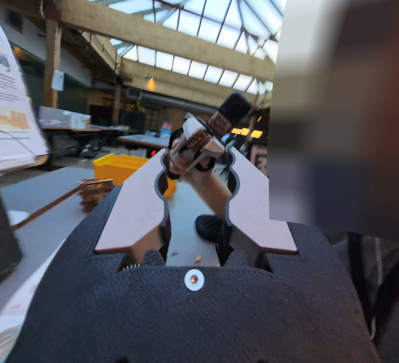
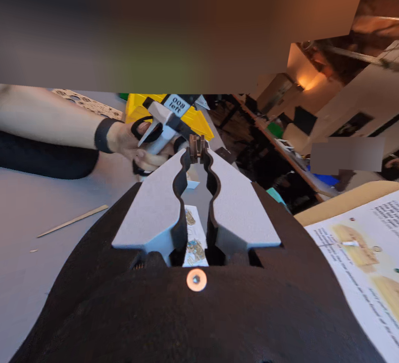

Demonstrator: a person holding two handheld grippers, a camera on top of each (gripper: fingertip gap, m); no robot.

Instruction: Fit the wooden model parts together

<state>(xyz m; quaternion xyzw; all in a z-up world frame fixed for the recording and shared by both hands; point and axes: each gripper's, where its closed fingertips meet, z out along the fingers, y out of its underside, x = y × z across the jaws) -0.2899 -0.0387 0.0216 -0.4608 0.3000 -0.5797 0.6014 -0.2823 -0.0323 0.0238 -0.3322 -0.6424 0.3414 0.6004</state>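
Grey bench lies under both tools, with a thin wooden stick at nine o'clock of the right tool and an open instruction booklet at three o'clock. Farther off stands a yellow bin, and above, timber beams cross a glass roof (workshop tables fill the background). The left tool has its fingers spread apart, gripping nothing. The right tool is clamped on a small wooden part at its tips, twelve o'clock. A partly built wooden model sits on the bench at ten o'clock of the left tool.
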